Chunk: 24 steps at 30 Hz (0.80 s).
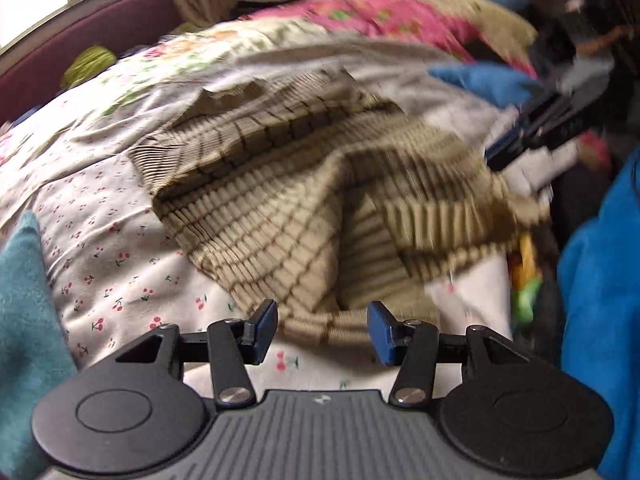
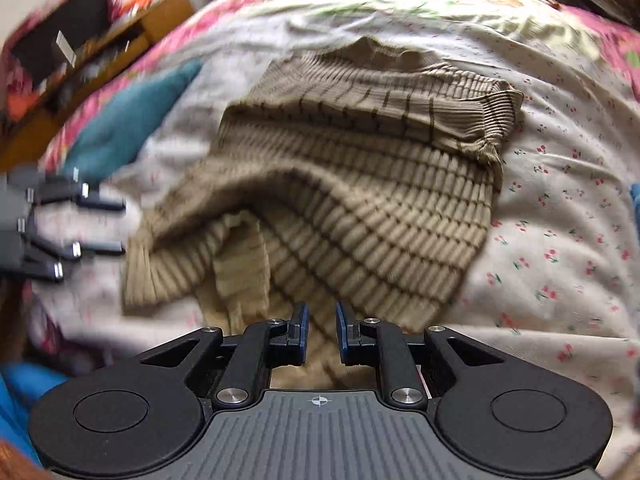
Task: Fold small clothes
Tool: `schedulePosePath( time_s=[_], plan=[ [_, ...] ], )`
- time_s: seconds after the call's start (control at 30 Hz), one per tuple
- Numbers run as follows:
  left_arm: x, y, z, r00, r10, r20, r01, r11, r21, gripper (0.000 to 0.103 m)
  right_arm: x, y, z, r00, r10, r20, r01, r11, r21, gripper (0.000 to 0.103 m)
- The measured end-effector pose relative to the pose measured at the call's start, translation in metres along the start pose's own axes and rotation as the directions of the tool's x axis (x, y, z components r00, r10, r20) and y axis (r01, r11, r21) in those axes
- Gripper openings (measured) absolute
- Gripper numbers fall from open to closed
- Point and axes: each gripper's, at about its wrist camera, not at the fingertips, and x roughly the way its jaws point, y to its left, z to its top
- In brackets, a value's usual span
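Observation:
A beige ribbed knit garment point(image 1: 288, 200) with thin dark stripes lies crumpled on the cherry-print bed sheet point(image 1: 120, 264). My left gripper point(image 1: 323, 320) is open, and the garment's near hem shows below its spread fingers. In the right wrist view the left gripper point(image 2: 120, 224) hovers just off the garment's point(image 2: 360, 200) left edge with only sheet between its fingers. My right gripper point(image 2: 321, 320) is above the near edge. Its jaws stand a narrow gap apart, and the knit shows through untouched. The right gripper point(image 1: 492, 160) appears blurred at the garment's right end.
A teal cloth point(image 2: 128, 120) lies left of the garment, also seen as teal cloth point(image 1: 24, 320). A blue cloth point(image 1: 480, 80) and a pink floral blanket point(image 1: 380, 16) lie further back. A blue sleeve point(image 1: 600, 280) is on the right. A cluttered wooden shelf point(image 2: 100, 52) stands beside the bed.

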Motion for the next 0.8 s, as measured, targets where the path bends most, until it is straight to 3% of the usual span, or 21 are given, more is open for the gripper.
schedulePosePath(
  time_s=[0.2,0.37,0.43,0.57,0.67,0.73,0.8],
  plan=[
    [0.008,-0.019,0.0,0.996,-0.032,-0.089,0.048,0.981,0.187,0.06,-0.009,0.008,-0.015,0.994,-0.055,-0.09,0.039,0.985,-0.166,0.025],
    [0.023,-0.028,-0.004,0.991,-0.032,-0.129,0.066,0.96,0.273,0.06,0.001,0.023,-0.022,0.986,-0.088,-0.14,0.033,0.934,-0.355,0.028],
    [0.027,-0.03,-0.002,0.991,-0.035,-0.129,0.071,0.954,0.292,0.059,0.004,0.032,-0.023,0.985,-0.107,-0.137,0.036,0.897,-0.442,0.032],
    [0.031,-0.033,0.002,0.992,-0.036,-0.122,0.077,0.936,0.344,0.055,0.013,0.051,-0.024,0.981,-0.106,-0.162,-0.021,0.773,-0.633,0.047],
    [0.034,-0.036,0.004,0.993,-0.026,-0.116,0.067,0.929,0.364,0.048,0.021,0.062,-0.023,0.983,-0.099,-0.154,-0.044,0.687,-0.725,0.047],
    [0.032,-0.037,0.004,0.994,-0.022,-0.106,0.061,0.925,0.375,0.046,0.028,0.065,-0.021,0.983,-0.087,-0.16,-0.063,0.662,-0.747,0.047],
    [0.03,-0.038,0.004,0.996,-0.014,-0.093,0.049,0.921,0.386,0.046,0.034,0.065,-0.019,0.981,-0.071,-0.182,-0.088,0.673,-0.735,0.042]
  ],
)
